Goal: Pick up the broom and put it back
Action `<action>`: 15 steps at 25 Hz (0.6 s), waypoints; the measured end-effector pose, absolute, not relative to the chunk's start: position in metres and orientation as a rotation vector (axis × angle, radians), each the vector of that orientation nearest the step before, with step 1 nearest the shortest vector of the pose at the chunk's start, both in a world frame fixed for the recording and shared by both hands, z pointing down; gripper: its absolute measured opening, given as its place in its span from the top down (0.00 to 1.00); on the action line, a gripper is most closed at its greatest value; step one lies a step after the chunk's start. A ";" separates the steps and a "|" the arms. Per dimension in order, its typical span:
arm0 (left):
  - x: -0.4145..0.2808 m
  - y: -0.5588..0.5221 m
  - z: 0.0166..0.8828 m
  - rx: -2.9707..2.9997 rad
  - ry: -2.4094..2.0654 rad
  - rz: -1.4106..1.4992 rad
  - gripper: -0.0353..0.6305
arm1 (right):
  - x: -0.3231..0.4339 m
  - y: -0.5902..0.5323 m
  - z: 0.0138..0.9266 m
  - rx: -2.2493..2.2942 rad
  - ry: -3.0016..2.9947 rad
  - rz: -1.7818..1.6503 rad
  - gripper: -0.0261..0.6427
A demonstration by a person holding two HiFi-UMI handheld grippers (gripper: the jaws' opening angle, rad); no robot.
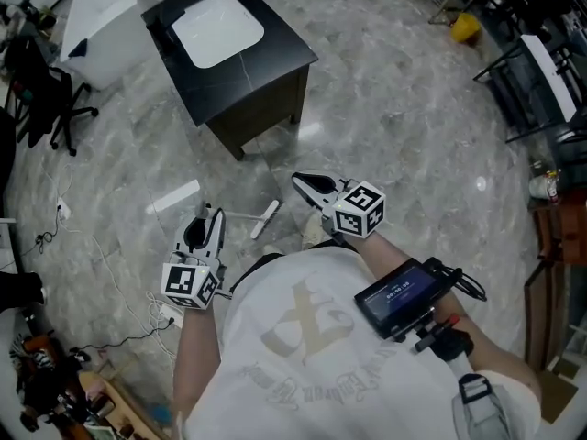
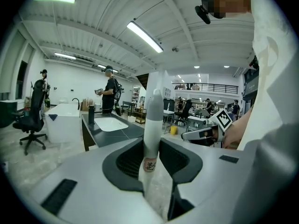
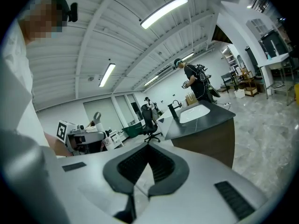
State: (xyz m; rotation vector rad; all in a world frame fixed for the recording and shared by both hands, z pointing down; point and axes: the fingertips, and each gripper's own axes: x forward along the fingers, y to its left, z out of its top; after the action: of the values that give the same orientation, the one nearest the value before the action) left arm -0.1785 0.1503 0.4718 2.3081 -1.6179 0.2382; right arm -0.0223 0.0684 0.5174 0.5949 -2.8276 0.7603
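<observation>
1. A white basin [image 1: 217, 28] is sunk into the black counter [image 1: 268, 62]; I cannot tell whether anything lies in it. A yellow bin [image 1: 465, 27] stands far off at the upper right, and its contents are too small to make out.
2. The left tool [image 1: 213, 218] grips the broom handle [image 2: 150, 139], which rises upright between its jaws. The short white crossbar [image 1: 266, 218] on the floor just ahead may be the broom's lower end.
3. The right tool [image 1: 303, 184] is closed, with nothing between its jaws. It is near the left one but apart from it.
4. The floor [image 1: 394, 126] is grey, marbled and glossy. A white tub [image 1: 101, 16] and a black office chair [image 1: 64, 108] stand at the left.
5. Open floor separates the tools from the counter's near corner. Dark racks [image 1: 537, 81] crowd the right edge.
</observation>
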 end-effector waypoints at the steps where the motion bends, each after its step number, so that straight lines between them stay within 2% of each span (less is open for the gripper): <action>1: -0.181 0.154 0.472 2.305 -1.620 0.234 0.78 | -0.026 0.072 0.517 0.588 -2.827 0.757 0.94; 15: -0.211 0.200 0.483 2.325 -1.578 0.167 0.78 | -0.068 0.113 0.520 0.585 -2.806 0.699 0.94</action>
State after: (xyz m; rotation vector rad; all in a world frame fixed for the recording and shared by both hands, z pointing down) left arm -0.2113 0.2002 0.4831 2.3254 -1.5780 0.1672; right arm -0.0682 0.1134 0.5204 0.5854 -2.8056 0.6986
